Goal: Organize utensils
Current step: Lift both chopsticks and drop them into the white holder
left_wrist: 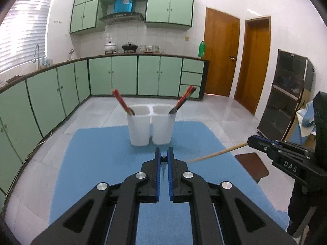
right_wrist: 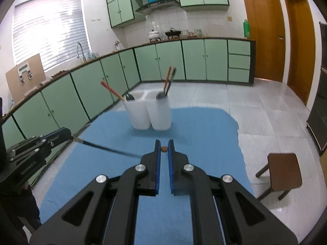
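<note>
A white two-compartment utensil holder [left_wrist: 151, 124] stands on the blue table [left_wrist: 98, 163]; it also shows in the right wrist view [right_wrist: 150, 112]. Red-handled utensils lean out of its left [left_wrist: 122, 102] and right [left_wrist: 185, 98] compartments. My left gripper [left_wrist: 164, 159] is shut on a thin dark utensil, seen end-on [left_wrist: 164, 158] and as a long dark rod in the right wrist view [right_wrist: 106, 148]. My right gripper [right_wrist: 164, 149] is shut on a wooden chopstick, seen end-on [right_wrist: 164, 149] and sticking out leftward in the left wrist view [left_wrist: 216, 153]. Both hover in front of the holder.
A brown stool [right_wrist: 284, 171] stands on the tiled floor right of the table. Green kitchen cabinets [left_wrist: 114, 75] line the back and left walls. A dark glass cabinet [left_wrist: 286, 94] stands at the right, beside wooden doors [left_wrist: 220, 55].
</note>
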`<state>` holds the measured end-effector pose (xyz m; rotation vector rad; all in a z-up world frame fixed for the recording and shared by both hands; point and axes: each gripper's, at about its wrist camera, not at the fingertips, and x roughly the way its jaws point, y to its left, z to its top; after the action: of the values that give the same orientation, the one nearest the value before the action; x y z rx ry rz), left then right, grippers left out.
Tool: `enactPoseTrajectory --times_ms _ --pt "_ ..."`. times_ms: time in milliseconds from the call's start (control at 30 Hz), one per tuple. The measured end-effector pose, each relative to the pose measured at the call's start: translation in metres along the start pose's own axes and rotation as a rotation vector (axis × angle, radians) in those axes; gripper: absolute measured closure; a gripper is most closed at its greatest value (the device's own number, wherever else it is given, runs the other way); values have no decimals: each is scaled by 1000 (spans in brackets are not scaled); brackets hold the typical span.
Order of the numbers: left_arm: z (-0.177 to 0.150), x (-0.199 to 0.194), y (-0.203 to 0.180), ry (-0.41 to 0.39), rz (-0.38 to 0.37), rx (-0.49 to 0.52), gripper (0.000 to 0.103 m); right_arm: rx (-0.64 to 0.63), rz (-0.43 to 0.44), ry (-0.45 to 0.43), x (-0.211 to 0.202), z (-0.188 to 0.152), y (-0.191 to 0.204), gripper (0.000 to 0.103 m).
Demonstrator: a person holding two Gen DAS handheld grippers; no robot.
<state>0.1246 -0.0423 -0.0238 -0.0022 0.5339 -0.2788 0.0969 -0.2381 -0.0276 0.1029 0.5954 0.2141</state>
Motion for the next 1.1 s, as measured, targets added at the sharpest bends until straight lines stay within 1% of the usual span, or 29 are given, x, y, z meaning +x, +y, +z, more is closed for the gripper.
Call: enactPoseTrajectory --times_ms 167,333,467,567,700,800,900,1000,1100 --pt "15 1 6 -4 -49 -20 97 -8 47 -2 -2 30 3 97" --pt "27 3 9 -14 -60 -2 97 -39 81 1 1 58 9 97" --pt "43 5 9 -35 -62 15 97 -71 97 -20 2 87 17 97" --pt "61 5 10 -69 -57 28 97 -87 110 -51 2 113 21 97" --pt "95 7 15 -145 -36 49 97 -94 114 -116 7 155 23 97" --pt "127 15 19 -208 -22 55 97 -85 115 -165 19 189 24 97" --pt "154 27 22 -258 0 62 97 -65 106 -199 36 216 21 97" --pt "173 45 28 -289 22 68 97 -69 71 -221 59 234 17 97" --pt "181 68 33 -298 47 73 97 -78 45 -225 85 239 13 97"
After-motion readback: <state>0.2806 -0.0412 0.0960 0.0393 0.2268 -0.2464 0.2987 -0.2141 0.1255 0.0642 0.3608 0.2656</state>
